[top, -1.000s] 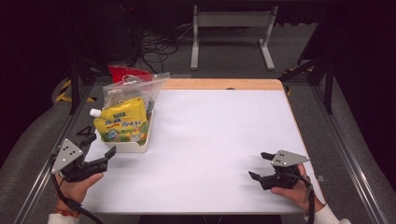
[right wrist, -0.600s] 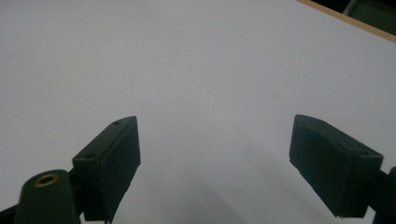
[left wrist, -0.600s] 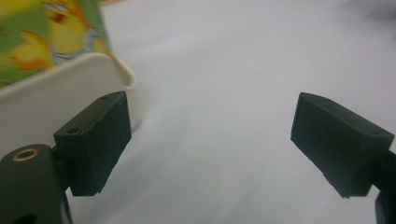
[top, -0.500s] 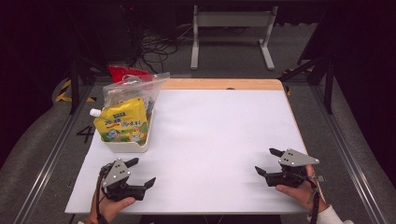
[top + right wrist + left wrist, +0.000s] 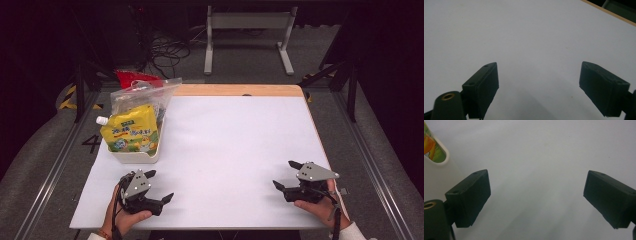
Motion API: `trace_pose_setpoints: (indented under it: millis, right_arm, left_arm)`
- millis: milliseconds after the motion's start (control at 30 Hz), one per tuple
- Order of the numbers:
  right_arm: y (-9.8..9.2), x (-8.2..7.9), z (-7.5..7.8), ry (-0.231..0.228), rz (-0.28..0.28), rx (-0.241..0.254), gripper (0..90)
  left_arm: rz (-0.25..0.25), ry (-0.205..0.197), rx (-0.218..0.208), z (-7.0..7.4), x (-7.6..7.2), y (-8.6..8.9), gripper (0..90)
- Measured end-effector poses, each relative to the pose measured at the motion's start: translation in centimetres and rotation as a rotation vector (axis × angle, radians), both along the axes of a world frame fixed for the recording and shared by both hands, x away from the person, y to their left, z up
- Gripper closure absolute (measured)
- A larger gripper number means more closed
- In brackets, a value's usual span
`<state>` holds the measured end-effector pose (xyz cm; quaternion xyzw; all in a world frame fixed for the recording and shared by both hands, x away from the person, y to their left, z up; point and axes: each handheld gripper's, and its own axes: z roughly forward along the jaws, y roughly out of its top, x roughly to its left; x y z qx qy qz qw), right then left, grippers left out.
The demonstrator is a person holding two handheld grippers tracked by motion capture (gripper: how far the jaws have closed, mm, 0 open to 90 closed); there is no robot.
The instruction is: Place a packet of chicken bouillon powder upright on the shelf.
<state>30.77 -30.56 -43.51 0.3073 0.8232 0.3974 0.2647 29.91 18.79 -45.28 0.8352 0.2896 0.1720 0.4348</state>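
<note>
**Both tools low on the desk, jaws wide**

My left hand (image 5: 122, 212) rests on the near left part of the desk (image 5: 235, 145), its left tool (image 5: 159, 186) pointing right, level with the surface. My right hand (image 5: 320, 205) lies near the right edge, the right tool (image 5: 286, 175) aimed left. Both tools gape wide with nothing between the jaws. The yellow pouch (image 5: 131, 131) stands in the white tray (image 5: 135, 156) just beyond my left tool. Since a second ago my left hand has come in from the desk's left edge, its jaws just opening further; my right has kept still.
</note>
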Motion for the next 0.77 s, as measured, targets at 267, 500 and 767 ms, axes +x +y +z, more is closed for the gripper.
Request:
trace_pose_setpoints:
  millis: [267,500,767]
  right_arm:
    - [-0.17,-0.04,-0.10,0.003,-0.002,-0.004,16.0]
    - [-0.12,0.02,-0.14,-0.004,-0.011,-0.016,16.1]
    - [-0.13,-0.03,-0.14,-0.006,-0.016,-0.019,16.5]
  left_arm:
    - [-0.009,0.001,0.015,-0.14,0.23,-0.20,8.3]
    - [-0.007,-0.001,0.016,-0.13,0.24,-0.14,8.4]
    - [-0.007,0.000,0.016,-0.18,0.30,-0.22,8.6]
